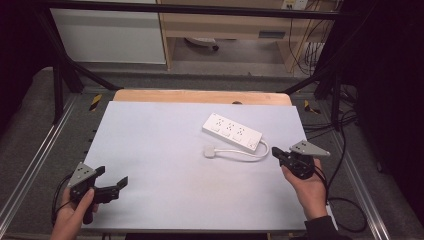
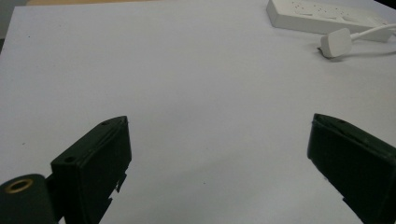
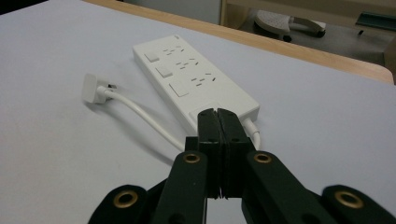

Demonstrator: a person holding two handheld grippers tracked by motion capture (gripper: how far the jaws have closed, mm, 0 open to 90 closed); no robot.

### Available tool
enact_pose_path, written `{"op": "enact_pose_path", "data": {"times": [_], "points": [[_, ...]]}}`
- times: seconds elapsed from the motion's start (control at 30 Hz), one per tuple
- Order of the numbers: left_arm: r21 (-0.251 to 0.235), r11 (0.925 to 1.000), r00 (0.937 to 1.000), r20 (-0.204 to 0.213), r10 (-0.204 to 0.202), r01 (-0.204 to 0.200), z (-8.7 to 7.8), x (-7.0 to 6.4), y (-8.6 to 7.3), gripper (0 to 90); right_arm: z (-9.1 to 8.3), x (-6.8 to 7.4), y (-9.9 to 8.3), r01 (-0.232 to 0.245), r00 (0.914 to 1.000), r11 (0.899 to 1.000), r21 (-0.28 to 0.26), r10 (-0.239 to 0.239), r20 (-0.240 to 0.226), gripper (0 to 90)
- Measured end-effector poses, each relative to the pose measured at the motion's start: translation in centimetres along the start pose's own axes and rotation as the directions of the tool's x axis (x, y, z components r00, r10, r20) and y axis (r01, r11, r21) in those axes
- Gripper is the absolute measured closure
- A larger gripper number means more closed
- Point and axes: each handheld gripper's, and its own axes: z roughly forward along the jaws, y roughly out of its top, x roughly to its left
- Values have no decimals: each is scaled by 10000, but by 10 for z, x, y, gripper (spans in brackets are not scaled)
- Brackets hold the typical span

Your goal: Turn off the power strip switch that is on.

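White power strip [image 1: 232,132] lying diagonally, cord end toward pressed-together right tongs [image 1: 276,153]; left tongs [image 1: 111,178] spread wide

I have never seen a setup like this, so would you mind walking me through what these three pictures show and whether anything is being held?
Gladly. There is no robot arm here: a person holds a hand-operated two-jaw tool in each hand. The high view looks down on the table from above the person's side. The left gripper sits at the near left corner, the right gripper at the right edge. The other two pictures come from cameras riding on those grippers, looking along their black jaws. On the pale surface lie a white power strip and its plug, joined by a curving white cable. The left gripper's jaws stand wide apart over bare table. The right gripper's jaws are pressed together, just short of the strip's cable end. Nothing is held.
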Motion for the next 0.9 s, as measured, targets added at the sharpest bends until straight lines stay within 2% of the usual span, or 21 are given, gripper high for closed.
{"op": "enact_pose_path", "data": {"times": [0.13,0.57,0.9], "points": [[-13,10000,10000,-6,1,-1,0,0,0,63,5,-2,7,70,10000,10000,7,-70,6,900],[2,10000,10000,-10,18,-18,0,0,0,63,26,-9,33,-112,9999,9997,-205,109,-103,900],[37,10000,10000,-5,23,-23,1,0,0,63,41,-14,50,78,9999,9995,-309,-80,-82,900]]}}
